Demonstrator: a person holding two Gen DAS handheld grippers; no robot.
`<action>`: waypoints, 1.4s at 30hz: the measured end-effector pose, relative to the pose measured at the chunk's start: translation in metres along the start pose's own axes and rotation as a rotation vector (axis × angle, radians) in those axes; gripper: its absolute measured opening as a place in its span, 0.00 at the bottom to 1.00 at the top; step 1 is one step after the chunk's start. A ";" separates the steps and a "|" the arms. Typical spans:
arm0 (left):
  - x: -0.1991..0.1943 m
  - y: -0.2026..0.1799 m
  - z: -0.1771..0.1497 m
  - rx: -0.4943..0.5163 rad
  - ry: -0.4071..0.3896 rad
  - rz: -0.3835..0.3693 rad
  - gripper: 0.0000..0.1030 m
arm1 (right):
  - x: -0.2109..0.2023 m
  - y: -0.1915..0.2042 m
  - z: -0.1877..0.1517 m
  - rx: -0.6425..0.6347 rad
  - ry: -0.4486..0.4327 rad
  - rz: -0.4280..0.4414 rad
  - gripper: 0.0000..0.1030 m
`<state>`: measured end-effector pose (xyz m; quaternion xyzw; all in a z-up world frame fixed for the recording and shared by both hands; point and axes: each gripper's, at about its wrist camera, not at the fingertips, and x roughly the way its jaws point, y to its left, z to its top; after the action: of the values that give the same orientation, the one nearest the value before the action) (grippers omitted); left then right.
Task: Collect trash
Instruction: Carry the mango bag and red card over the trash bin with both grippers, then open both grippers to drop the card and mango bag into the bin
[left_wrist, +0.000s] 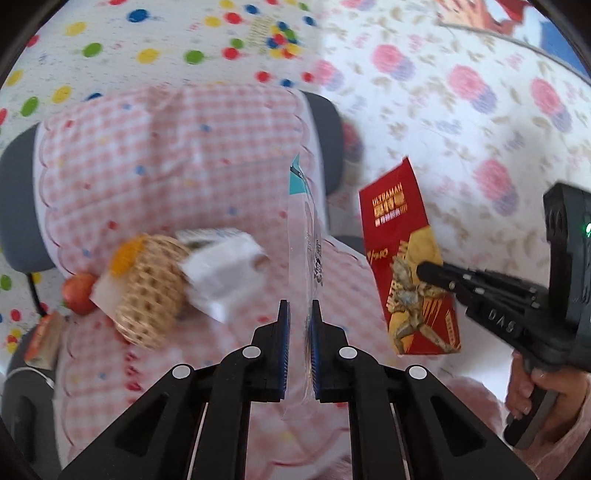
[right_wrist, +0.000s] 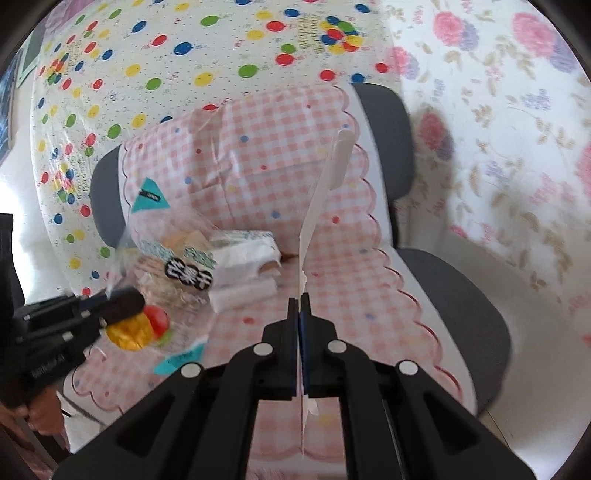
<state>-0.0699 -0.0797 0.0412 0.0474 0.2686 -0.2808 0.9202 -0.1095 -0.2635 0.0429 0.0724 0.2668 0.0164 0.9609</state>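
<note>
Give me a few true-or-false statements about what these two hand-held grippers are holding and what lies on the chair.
1. The left hand-held gripper holds a clear wrapper. True.
2. The right hand-held gripper is empty. False: it is shut on a red card pack, seen edge-on from its own camera.
3. A woven basket lies on the chair. True.
4. The chair's seat is bare grey fabric. False: a pink checked cloth covers it.
5. A white carton lies beside the basket. True.
6. The red card pack rests on the seat. False: it is held up in the air.
</note>
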 end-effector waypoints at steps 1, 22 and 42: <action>0.001 -0.008 -0.006 0.010 0.003 -0.010 0.10 | -0.006 -0.003 -0.004 0.004 0.002 -0.012 0.01; 0.046 -0.177 -0.090 0.188 0.191 -0.421 0.11 | -0.135 -0.103 -0.143 0.275 0.150 -0.355 0.02; 0.089 -0.207 -0.096 0.237 0.313 -0.356 0.42 | -0.121 -0.151 -0.175 0.367 0.244 -0.382 0.14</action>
<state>-0.1656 -0.2739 -0.0739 0.1496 0.3772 -0.4571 0.7915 -0.3045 -0.3981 -0.0655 0.1908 0.3876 -0.2049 0.8783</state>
